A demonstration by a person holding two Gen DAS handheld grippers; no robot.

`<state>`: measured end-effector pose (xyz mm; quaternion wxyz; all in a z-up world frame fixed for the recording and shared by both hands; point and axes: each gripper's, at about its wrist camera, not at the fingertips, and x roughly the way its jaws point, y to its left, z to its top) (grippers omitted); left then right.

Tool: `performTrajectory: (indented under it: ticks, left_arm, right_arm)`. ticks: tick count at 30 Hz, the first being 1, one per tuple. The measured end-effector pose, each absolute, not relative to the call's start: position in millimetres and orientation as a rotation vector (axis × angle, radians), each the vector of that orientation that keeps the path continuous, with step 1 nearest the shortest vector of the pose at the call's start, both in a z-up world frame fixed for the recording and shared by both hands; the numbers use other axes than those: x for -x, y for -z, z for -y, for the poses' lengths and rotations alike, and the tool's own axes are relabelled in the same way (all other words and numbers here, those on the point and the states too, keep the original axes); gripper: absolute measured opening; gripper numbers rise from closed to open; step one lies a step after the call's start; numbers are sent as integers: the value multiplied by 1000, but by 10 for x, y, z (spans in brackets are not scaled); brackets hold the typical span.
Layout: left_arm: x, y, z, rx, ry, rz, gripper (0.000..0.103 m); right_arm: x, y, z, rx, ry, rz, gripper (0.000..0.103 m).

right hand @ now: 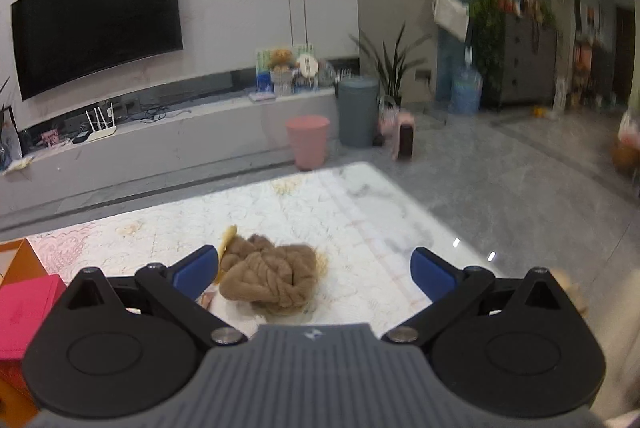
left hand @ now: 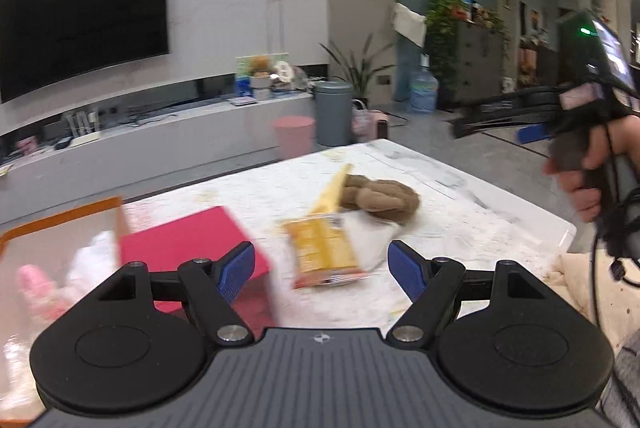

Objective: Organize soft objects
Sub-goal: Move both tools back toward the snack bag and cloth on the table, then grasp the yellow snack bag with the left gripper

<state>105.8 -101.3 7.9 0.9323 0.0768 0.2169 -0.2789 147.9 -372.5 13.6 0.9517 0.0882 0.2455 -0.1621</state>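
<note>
Both claws stand wide, empty: right gripper [right hand: 314,274] frames the brown knitted bundle [right hand: 272,282] mid-table (left gripper [left hand: 320,270] faces yellow packet [left hand: 324,252]). Centre before closing.

A white marble-patterned table [left hand: 460,188] carries everything. On it lie a brown knitted bundle [left hand: 380,202] towards the far side, a yellow packet [left hand: 324,248] just near of it, a red box [left hand: 192,248] to the left, and an orange-rimmed tray [left hand: 60,224] at the far left.
</note>
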Motion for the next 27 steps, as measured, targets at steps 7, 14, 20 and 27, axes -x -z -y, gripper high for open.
performTrajectory:
  ticks: [7, 14, 20, 27]
  left_arm:
    - [-1339, 362, 1658, -212, 531, -463, 89]
    - [-1819, 832, 1943, -196, 394, -551, 89]
    - [-2171, 1037, 2045, -183, 297, -588, 89]
    - [-2396, 1155, 2109, -176, 275, -643, 91]
  right_arm:
    - [-1701, 150, 3837, -248, 341, -590, 100]
    - [-1752, 252, 3934, -305, 327, -612, 100]
    - [-1805, 360, 4017, -316, 357, -662, 100]
    - [-1841, 409, 4041, -341, 347, -679, 100]
